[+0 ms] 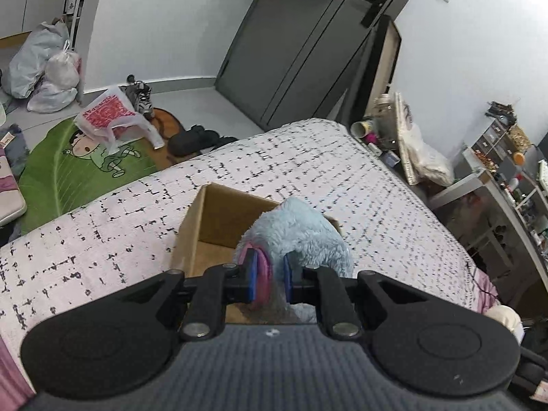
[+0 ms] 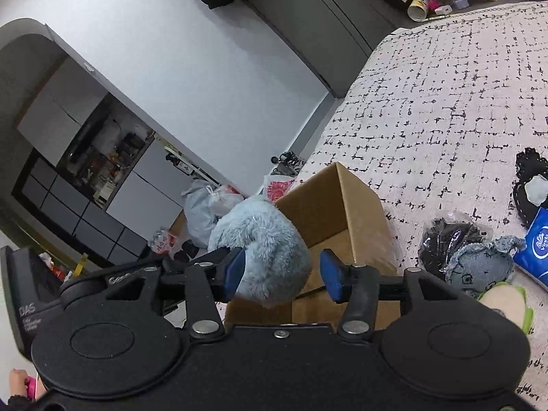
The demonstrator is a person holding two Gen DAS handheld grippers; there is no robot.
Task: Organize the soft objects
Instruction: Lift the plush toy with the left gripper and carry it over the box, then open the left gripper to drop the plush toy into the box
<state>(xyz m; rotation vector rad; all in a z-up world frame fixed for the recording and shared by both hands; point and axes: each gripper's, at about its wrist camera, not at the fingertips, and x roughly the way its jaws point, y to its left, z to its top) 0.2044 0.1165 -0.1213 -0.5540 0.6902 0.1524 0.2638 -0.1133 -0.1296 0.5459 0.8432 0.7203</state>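
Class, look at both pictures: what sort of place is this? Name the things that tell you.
Most likely a lived-in bedroom at home: a bed with a patterned cover, a cartoon floor mat, a cluttered desk, and a dark door.

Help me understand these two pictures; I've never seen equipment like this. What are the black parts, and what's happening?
No robot here: a person holds a hand-operated claw in each hand, each with its own fisheye camera looking along its fingers. The left claw is shut on a fluffy light-blue plush toy with pink parts, above an open brown cardboard box on a white bedspread with black flecks. The right claw is open around the toy. A small denim plush and a blue tissue pack lie nearby.
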